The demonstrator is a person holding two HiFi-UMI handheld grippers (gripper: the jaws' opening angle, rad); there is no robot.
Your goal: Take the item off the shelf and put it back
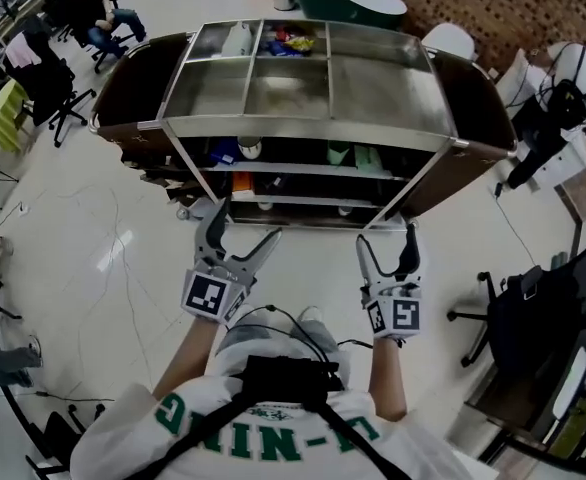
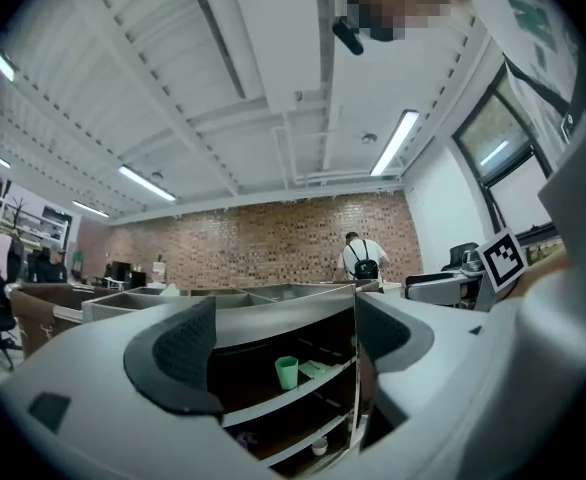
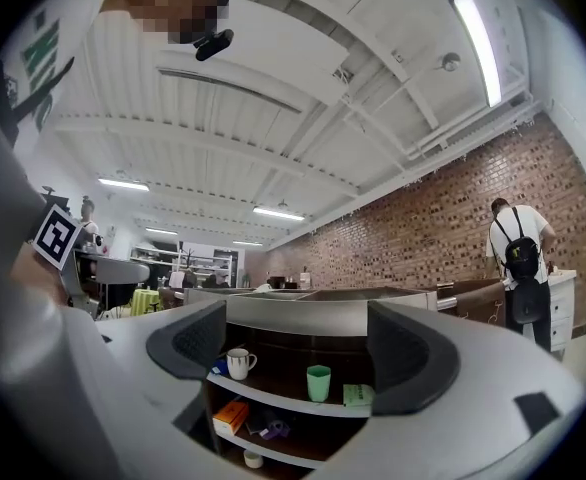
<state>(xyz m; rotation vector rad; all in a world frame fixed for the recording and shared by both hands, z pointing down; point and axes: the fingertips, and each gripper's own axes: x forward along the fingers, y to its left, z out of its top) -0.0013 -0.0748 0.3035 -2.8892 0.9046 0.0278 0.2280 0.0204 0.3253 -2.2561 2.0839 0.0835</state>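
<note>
I held left gripper (image 1: 243, 226) and right gripper (image 1: 387, 238) facing the shelf (image 1: 303, 126), jaws wide, empty, apparently ready to take 1 item.

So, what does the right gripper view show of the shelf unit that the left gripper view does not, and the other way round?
Only the right gripper view shows the white mug on the upper shelf and the orange box on the shelf below it. Only the left gripper view shows a window high on the side wall. Both show the green cup, the metal shelf unit, the brick wall and a person with a black backpack. The left gripper and the right gripper are each open and empty.
</note>
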